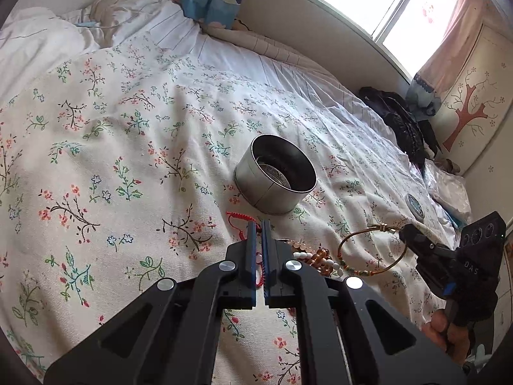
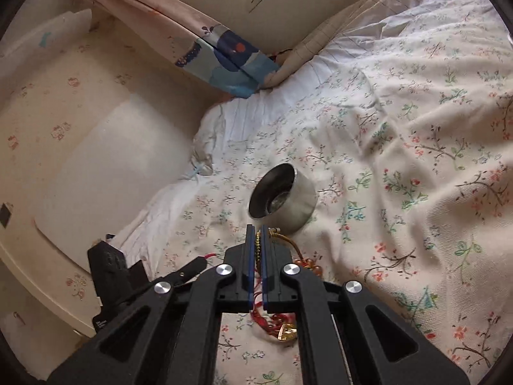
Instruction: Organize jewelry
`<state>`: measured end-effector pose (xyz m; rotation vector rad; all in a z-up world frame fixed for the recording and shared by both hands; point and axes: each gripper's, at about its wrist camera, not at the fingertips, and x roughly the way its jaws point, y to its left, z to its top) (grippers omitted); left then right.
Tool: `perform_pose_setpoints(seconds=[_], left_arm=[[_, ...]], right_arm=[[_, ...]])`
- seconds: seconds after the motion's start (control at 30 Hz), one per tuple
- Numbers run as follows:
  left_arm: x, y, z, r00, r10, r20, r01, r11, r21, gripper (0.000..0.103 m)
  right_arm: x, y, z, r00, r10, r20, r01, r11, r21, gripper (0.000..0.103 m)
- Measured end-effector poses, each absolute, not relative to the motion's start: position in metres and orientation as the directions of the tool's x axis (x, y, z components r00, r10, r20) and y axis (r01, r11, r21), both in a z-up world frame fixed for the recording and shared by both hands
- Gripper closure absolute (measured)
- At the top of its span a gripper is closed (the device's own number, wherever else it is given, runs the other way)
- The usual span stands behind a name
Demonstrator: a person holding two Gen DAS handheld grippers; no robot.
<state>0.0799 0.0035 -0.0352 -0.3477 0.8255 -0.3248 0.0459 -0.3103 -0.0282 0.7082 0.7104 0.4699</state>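
Jewelry's scattered on the bed (image 1: 128, 112), on a floral sheet. From the left wrist view, a round metal tin (image 1: 274, 178) sits open just right of frame centre with something silvery already at the bottom. Below it the left gripper (image 1: 259, 229) is clenched, and a red cord bracelet (image 1: 239, 216) runs from the sheet down between its blades, so it looks pinched on that, though the contact itself is hard to make out. Right beside it is a heap of beaded bracelets (image 1: 315, 258), amber and white beads. Further right, a thin gold bangle (image 1: 372, 252) is lifted off the sheet, gripped at its upper right edge by the right gripper (image 1: 404, 232), with a bit of the person's hand (image 1: 449, 330) at the lower right corner. From the right wrist view, the tin (image 2: 283, 197) is centre frame, tipped so you see into it. The right gripper (image 2: 258, 229) is clamped on the gold bangle (image 2: 282, 237), which sticks out to the right of the blades. Red cord and a yellowish charm (image 2: 287, 332) lie under it near the bottom, and the left gripper (image 2: 192, 266) pokes in from the lower left.
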Motion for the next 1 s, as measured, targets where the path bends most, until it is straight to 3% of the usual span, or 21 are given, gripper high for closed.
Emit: perform_pose_setpoints(seconds=[0.17,1.0], left_arm=[[0.080,0.003,-0.034,0.639,-0.415,-0.648,0.153,0.894,-0.422,0.100],[0.082,-0.008,0.000,0.729,-0.465,-0.502,0.249,0.864,-0.438,0.100]], right_arm=[[0.042,-0.315,-0.025,0.677,0.651,-0.342,-0.212,0.618,0.757,0.099],[0.071,-0.306,-0.018,0.715,0.634,-0.293,-0.234,0.613,0.755,0.099]])
